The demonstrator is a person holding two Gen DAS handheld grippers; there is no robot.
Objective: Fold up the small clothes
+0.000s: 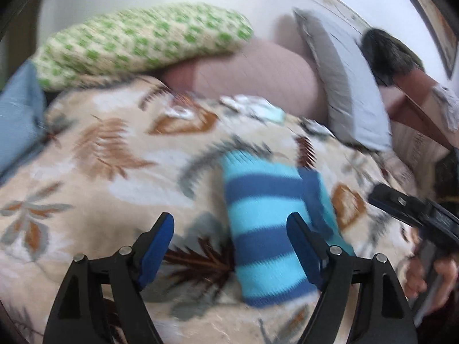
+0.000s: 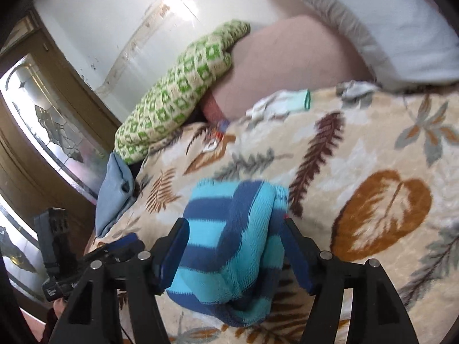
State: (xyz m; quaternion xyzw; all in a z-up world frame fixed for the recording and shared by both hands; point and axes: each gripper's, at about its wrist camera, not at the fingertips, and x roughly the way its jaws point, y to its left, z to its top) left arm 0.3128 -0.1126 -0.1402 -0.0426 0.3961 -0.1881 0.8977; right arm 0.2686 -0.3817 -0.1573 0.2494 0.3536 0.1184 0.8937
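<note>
A small knit garment with light and dark blue stripes [image 1: 266,229] lies folded into a thick bundle on a leaf-print blanket [image 1: 114,172]. My left gripper [image 1: 229,246] is open just above it, and the bundle sits toward its right finger. In the right wrist view the same bundle [image 2: 229,243] fills the gap between my right gripper's [image 2: 232,252] open fingers, with both pads beside it; I cannot tell if they touch. The right gripper also shows at the right edge of the left wrist view [image 1: 416,215].
More small clothes [image 2: 281,103] lie at the blanket's far edge. Behind them are a green-patterned cushion [image 1: 137,43], a pink pillow [image 1: 258,68] and a grey pillow [image 1: 344,86]. A blue cloth [image 2: 114,189] lies at the bed's left side, near a glass-panelled door [image 2: 43,114].
</note>
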